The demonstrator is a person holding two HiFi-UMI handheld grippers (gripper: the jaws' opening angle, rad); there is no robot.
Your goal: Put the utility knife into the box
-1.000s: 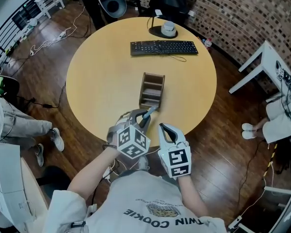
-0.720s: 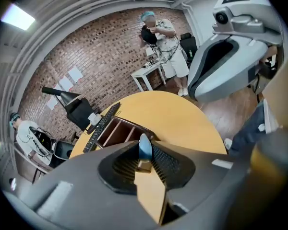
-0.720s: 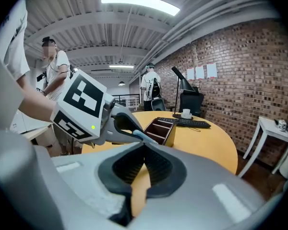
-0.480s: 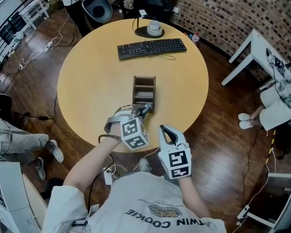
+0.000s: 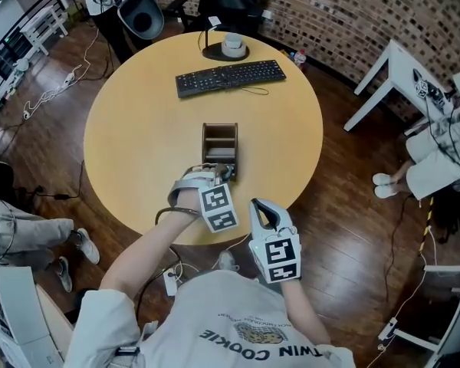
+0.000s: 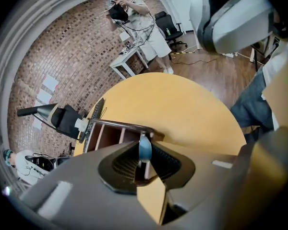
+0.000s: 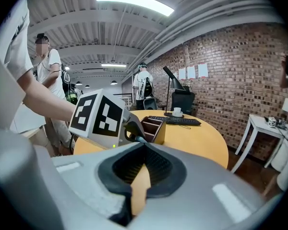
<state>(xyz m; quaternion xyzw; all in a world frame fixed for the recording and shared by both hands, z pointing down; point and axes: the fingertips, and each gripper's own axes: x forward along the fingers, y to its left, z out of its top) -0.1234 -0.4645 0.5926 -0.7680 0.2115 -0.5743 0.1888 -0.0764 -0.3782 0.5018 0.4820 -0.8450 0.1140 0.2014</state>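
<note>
A dark brown wooden box (image 5: 220, 133) with open compartments stands in the middle of the round table (image 5: 130, 129). My left gripper (image 5: 218, 176) hangs over the box's near end, pointing steeply down. In the left gripper view its jaws are shut on the blue-grey utility knife (image 6: 144, 146), whose tip sits just over the box's near rim (image 6: 116, 124). In the head view the gripper mostly hides the knife. My right gripper (image 5: 261, 207) hovers off the table's near edge, shut with nothing in it. Its own view shows the left gripper's marker cube (image 7: 97, 113) and the box (image 7: 153, 128) ahead.
A black keyboard (image 5: 230, 77) and a round black base carrying a grey object (image 5: 231, 47) lie at the table's far side. A white side table (image 5: 399, 75) stands to the right. People stand beyond the table (image 6: 139, 23) and to my left (image 7: 43, 66).
My left gripper has rolled and dropped forward with the knife, from short of the box to over its near end. The right gripper has hardly moved.
</note>
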